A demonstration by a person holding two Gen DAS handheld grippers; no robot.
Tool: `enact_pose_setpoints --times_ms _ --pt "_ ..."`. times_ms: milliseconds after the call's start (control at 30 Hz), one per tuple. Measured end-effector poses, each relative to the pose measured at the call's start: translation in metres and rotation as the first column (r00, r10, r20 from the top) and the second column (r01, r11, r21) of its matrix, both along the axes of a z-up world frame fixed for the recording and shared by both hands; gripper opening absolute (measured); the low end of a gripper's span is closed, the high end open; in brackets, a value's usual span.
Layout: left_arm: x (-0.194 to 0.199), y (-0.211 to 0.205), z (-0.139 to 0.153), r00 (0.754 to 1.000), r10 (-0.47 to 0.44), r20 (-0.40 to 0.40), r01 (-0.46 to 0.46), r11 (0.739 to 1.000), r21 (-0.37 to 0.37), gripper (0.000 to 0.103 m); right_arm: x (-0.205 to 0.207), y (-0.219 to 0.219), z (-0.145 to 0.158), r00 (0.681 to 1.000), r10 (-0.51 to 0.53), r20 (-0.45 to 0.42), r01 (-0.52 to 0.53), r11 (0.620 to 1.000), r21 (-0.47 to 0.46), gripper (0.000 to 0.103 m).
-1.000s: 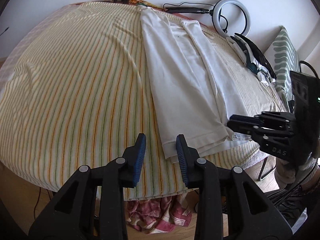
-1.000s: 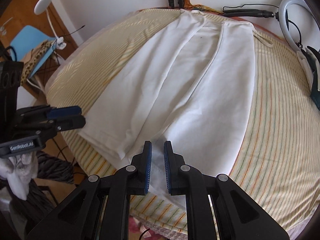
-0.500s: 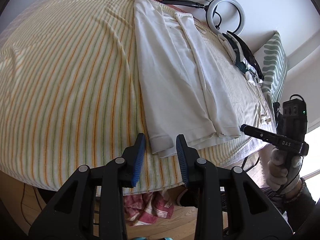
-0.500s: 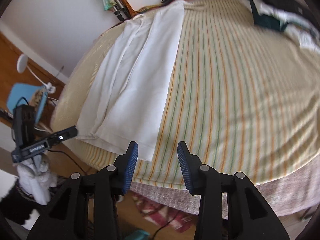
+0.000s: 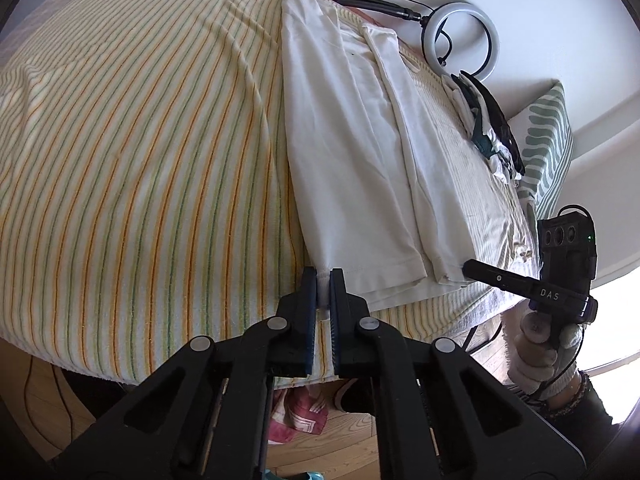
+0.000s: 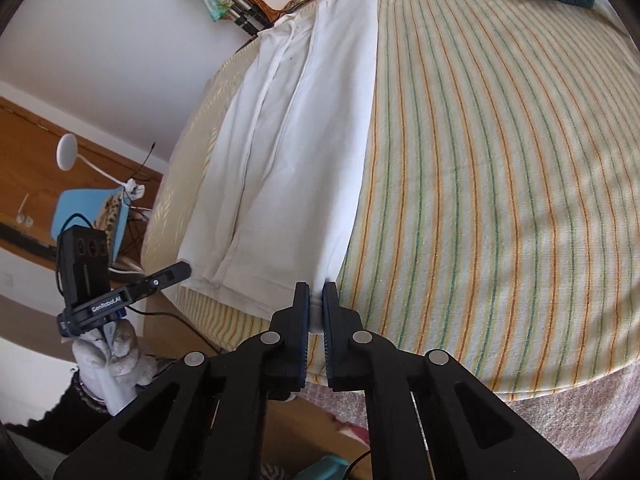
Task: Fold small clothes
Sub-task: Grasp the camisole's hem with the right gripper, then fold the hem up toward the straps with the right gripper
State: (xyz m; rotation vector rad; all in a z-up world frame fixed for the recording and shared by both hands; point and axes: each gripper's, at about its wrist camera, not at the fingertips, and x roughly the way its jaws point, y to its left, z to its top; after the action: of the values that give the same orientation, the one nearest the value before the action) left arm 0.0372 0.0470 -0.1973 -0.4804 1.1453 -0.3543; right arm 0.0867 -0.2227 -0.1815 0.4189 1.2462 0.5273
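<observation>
Hem corners of the white garment (image 5: 352, 152), lying lengthwise-folded on the striped bed (image 5: 140, 140), sit pinched in left tool (image 5: 323, 280) and right tool (image 6: 316, 300); best lifted evenly, carried toward the far end.

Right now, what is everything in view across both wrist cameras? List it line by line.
White garment: one, white, lengthwise on the bed, sides folded in.
Bedspread: one, cream with orange and green stripes, covers the bed.
Ring light: one, white, by the wall beyond the bed.
Clothes pile: one, dark and white, far edge of the bed.
Patterned cushion: one, green and white, beside the pile.
Blue chair: one, beside the bed.
Left tongs: black, shut on the garment's near hem corner.
Right tongs: black, shut on the other hem corner.
Gloved hands: two, white gloves.
</observation>
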Motion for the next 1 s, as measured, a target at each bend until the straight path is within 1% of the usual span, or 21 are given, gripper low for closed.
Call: enact_pose_setpoints --times_ms 100,167,233,300,333,433,567,700,800,867,1000 --pt "-0.004 -0.002 0.008 1.0 -0.006 0.025 0.006 1.0 -0.001 0.003 -0.004 -0.015 0.006 1.0 -0.03 -0.002 0.03 0.998 0.061 0.003" --pt "-0.004 -0.004 0.012 0.999 -0.017 0.037 0.017 1.0 0.01 0.003 -0.004 -0.014 0.009 1.0 -0.023 0.011 0.022 0.999 0.049 0.003" --pt "-0.002 -0.005 0.011 0.999 -0.022 0.028 0.021 1.0 0.017 0.003 -0.003 -0.011 0.005 1.0 -0.016 -0.002 0.016 0.999 0.037 0.003" --pt "0.001 -0.005 0.011 1.0 -0.022 0.015 0.022 1.0 -0.003 0.003 -0.001 -0.011 0.004 0.999 -0.024 -0.023 0.026 0.998 0.058 0.003" --pt "0.002 -0.004 0.012 1.0 -0.021 0.017 0.021 1.0 -0.007 0.003 0.0 -0.012 0.005 0.999 -0.03 -0.026 0.032 0.996 0.082 0.003" --pt "0.007 -0.005 0.02 0.999 -0.025 0.035 0.025 1.0 -0.004 0.003 0.005 -0.017 0.019 0.999 -0.05 0.001 0.049 0.99 0.131 0.003" --pt "0.021 -0.005 0.031 0.998 -0.029 0.06 0.03 1.0 -0.002 0.003 0.014 -0.023 0.032 0.996 -0.092 0.021 0.087 0.981 0.171 0.002" --pt "0.042 -0.003 0.041 0.996 -0.011 0.084 0.012 1.0 -0.005 0.003 0.028 -0.026 0.041 0.992 -0.114 0.046 0.105 0.98 0.17 0.002" --pt "0.06 -0.003 0.045 0.995 -0.005 0.097 0.005 1.0 0.007 0.003 0.042 -0.026 0.043 0.991 -0.119 0.066 0.108 0.983 0.148 0.002" --pt "0.072 -0.002 0.046 0.995 0.003 0.098 -0.004 1.0 0.012 0.003 0.055 -0.027 0.041 0.989 -0.128 0.071 0.117 0.983 0.141 0.002" --pt "0.096 0.001 0.044 0.994 0.029 0.104 -0.033 0.999 0.031 0.003 0.081 -0.025 0.028 0.986 -0.153 0.059 0.145 0.982 0.123 0.002"
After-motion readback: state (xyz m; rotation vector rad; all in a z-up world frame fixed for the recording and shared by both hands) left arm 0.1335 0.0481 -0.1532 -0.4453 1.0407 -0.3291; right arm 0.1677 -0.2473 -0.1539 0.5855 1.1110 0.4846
